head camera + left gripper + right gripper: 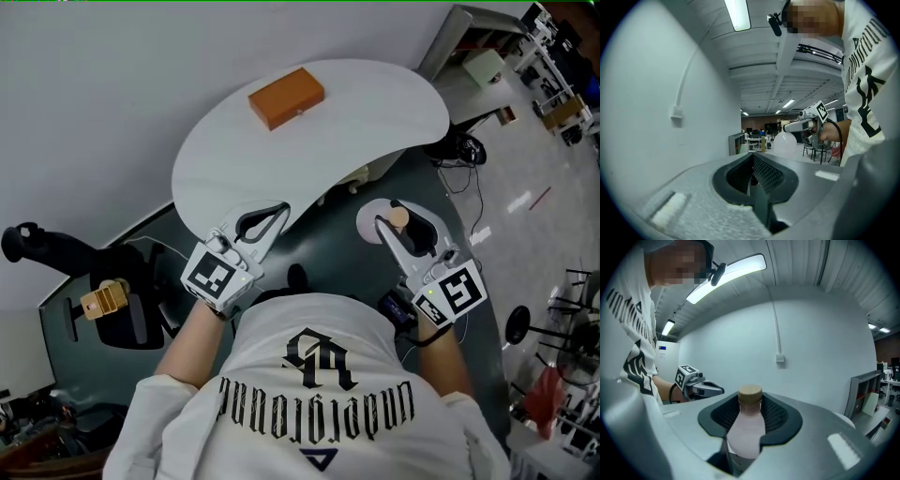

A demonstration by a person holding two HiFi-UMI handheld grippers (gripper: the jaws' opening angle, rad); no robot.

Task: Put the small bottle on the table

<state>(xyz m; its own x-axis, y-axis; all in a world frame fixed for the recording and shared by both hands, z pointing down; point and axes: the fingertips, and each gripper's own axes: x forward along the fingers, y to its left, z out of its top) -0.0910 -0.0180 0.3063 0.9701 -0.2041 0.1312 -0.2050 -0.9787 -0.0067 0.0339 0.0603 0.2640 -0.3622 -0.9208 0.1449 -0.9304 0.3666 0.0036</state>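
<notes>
In the right gripper view a small white bottle (pixel 747 430) with a tan cap stands upright between the dark pads of my right gripper (pixel 749 414), which is shut on it. From the head view, that gripper (pixel 395 216) holds the bottle (pixel 373 222) over the dark floor, short of the white table (pixel 375 112). My left gripper (pixel 280 213) sits at the table's near edge; its fingers meet at the tip and hold nothing. In the left gripper view, past those jaws (pixel 751 174), the bottle (pixel 784 143) shows in the other gripper (pixel 799 125).
An orange box (pixel 286 97) lies on the far part of the table. A black chair (pixel 122 314) carrying a tan object (pixel 103 300) stands at the left. Cables (pixel 459 150) trail beside the table's right end, with desks beyond. A white wall runs behind the table.
</notes>
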